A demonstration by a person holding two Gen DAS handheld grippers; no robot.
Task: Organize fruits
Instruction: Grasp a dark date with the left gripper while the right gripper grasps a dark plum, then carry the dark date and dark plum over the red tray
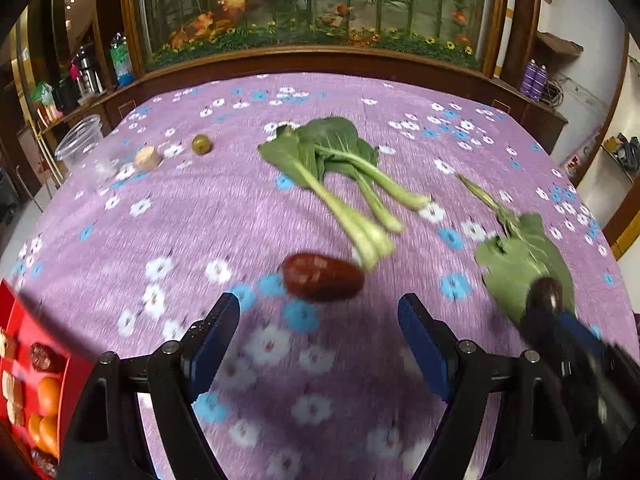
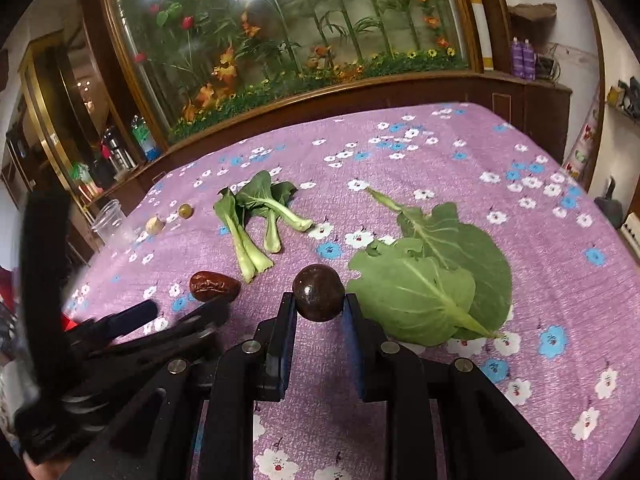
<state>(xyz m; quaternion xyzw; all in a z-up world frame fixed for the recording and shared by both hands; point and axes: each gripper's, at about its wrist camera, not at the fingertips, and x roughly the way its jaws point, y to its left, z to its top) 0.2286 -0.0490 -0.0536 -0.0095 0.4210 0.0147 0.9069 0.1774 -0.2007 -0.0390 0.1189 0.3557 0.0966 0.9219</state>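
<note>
A dark round fruit (image 2: 318, 298) is pinched between the blue pads of my right gripper (image 2: 320, 310), which is shut on it just above the purple flowered cloth. In the left wrist view the same fruit (image 1: 546, 292) and right gripper (image 1: 558, 316) appear blurred at the right, over a cabbage leaf. My left gripper (image 1: 320, 312) stands open with nothing between its fingers. A wrinkled red date (image 1: 323, 278) lies on the cloth just beyond its tips. The date (image 2: 214, 286) and the left gripper (image 2: 188, 312) also show at the left of the right wrist view.
A red tray (image 1: 16, 312) holding oranges and dates sits at the near left. Bok choy (image 1: 340, 176) and cabbage leaves (image 2: 436, 280) lie mid-table. A small green fruit (image 1: 201, 144), a beige piece (image 1: 147, 159) and a clear plastic cup (image 1: 78, 142) are far left.
</note>
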